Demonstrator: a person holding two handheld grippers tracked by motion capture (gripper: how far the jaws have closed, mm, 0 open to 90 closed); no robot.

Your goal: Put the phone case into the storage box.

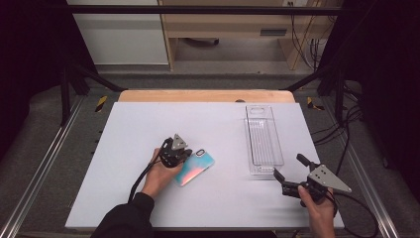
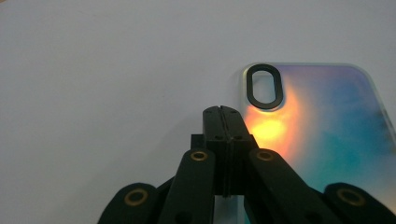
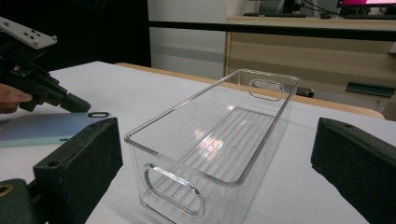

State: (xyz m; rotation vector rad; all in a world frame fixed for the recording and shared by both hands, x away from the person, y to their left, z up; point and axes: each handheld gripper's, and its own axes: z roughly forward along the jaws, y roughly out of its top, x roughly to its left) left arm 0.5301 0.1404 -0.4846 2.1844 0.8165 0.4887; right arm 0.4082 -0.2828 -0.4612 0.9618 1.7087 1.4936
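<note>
My left gripper (image 1: 174, 150) has its fingers (image 2: 223, 122) pressed together, nothing between them, tips at the camera-hole corner of the iridescent phone case (image 1: 195, 167) lying flat near the middle of the white worktop (image 1: 124, 148). My right gripper (image 1: 288, 174) has its fingers (image 3: 84, 158) spread wide, aimed at the clear plastic bin (image 1: 263, 140) to the right.

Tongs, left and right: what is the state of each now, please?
Left tongs: closed, empty, over the phone case.
Right tongs: open, empty, facing the clear bin.
</note>
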